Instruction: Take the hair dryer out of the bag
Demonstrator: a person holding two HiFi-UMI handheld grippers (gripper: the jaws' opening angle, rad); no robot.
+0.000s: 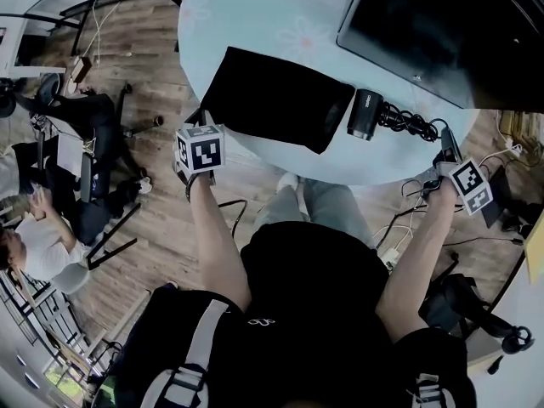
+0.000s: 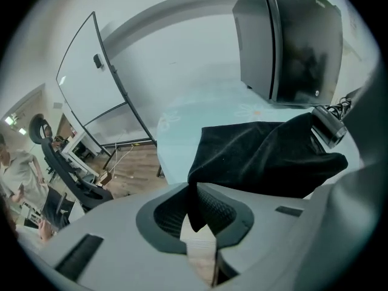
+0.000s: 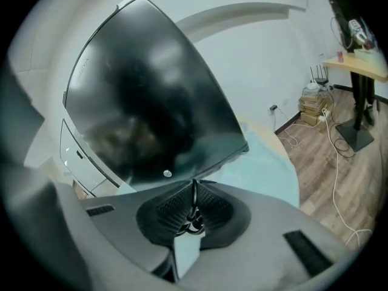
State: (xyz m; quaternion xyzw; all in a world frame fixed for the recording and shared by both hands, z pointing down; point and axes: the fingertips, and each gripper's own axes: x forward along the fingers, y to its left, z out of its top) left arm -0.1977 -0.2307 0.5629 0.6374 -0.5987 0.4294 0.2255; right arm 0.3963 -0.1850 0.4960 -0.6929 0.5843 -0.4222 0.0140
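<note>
Between the left tongs and the right tongs, a black hair dryer lay on a round, pale blue bench. It was fully outside the flat black bag, just beside the bag's edge nearer the right tongs. The left tongs were pinching the bag's near corner. The right tongs were pressed together on the coiled black cord, which ran from them to the hair dryer. Beyond the right tongs stood a dark monitor.
</note>
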